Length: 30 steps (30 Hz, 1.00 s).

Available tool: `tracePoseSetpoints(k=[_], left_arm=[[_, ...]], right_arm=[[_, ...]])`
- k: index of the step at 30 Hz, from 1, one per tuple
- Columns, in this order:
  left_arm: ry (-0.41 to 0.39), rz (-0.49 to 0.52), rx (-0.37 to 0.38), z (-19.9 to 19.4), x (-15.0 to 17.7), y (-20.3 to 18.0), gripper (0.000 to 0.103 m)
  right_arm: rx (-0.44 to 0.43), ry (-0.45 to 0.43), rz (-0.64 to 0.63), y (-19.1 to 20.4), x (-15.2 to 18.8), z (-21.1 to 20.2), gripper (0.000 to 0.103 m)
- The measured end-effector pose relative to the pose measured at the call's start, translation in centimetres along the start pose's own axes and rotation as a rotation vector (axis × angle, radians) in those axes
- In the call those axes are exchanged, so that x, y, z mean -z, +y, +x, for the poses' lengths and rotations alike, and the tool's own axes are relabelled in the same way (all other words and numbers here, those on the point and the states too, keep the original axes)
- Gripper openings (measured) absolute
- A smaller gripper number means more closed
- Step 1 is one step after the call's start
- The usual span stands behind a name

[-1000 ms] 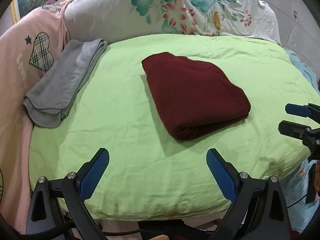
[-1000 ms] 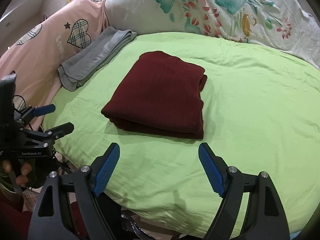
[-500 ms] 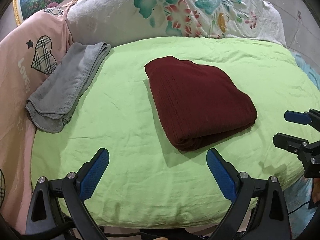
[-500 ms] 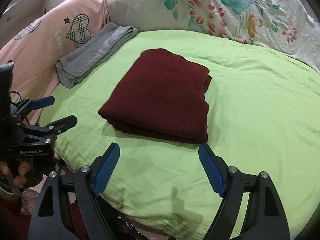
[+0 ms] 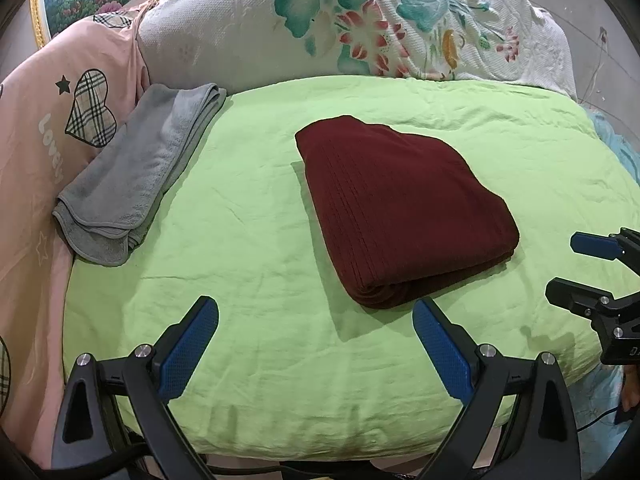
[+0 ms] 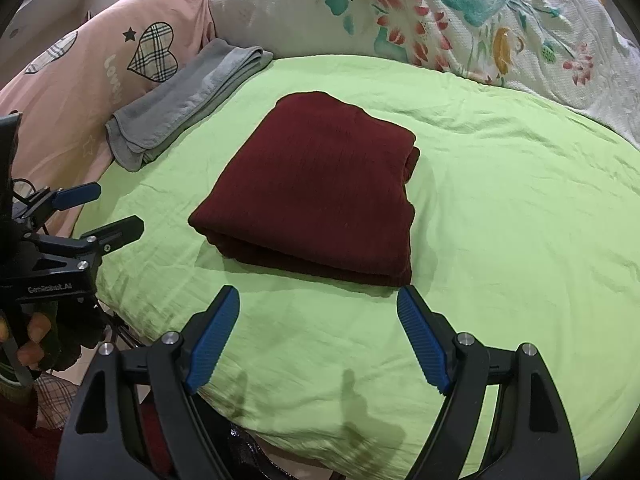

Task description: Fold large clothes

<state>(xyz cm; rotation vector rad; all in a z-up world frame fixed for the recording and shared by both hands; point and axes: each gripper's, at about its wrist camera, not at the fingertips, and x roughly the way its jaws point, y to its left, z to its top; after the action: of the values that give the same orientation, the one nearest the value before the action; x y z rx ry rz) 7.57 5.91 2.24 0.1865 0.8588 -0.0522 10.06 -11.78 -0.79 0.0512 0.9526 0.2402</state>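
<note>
the left gripper [image 5: 316,344] hangs empty with its jaws wide, likely because the dark red garment [image 5: 404,208] already lies folded mid-way across the green sheet [image 5: 240,240]. the right gripper [image 6: 318,340] gapes empty too. a folded grey towel [image 5: 136,176] sits well apart at the left edge, so nothing blocks.

Folded garment [image 5: 404,208] mid-sheet [image 5: 248,240], towel [image 5: 136,176] far left, pillow [image 5: 360,24] behind.
</note>
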Motion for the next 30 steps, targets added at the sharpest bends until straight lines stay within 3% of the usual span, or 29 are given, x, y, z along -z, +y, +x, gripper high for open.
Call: tracePoseSetpoints(k=[30], left_arm=[[-0.001,0.024,-0.022,0.7,-0.8,-0.8,0.098]], right_arm=[[-0.021,-0.014,0.012,0.0,-1.2,0.0,0.081]])
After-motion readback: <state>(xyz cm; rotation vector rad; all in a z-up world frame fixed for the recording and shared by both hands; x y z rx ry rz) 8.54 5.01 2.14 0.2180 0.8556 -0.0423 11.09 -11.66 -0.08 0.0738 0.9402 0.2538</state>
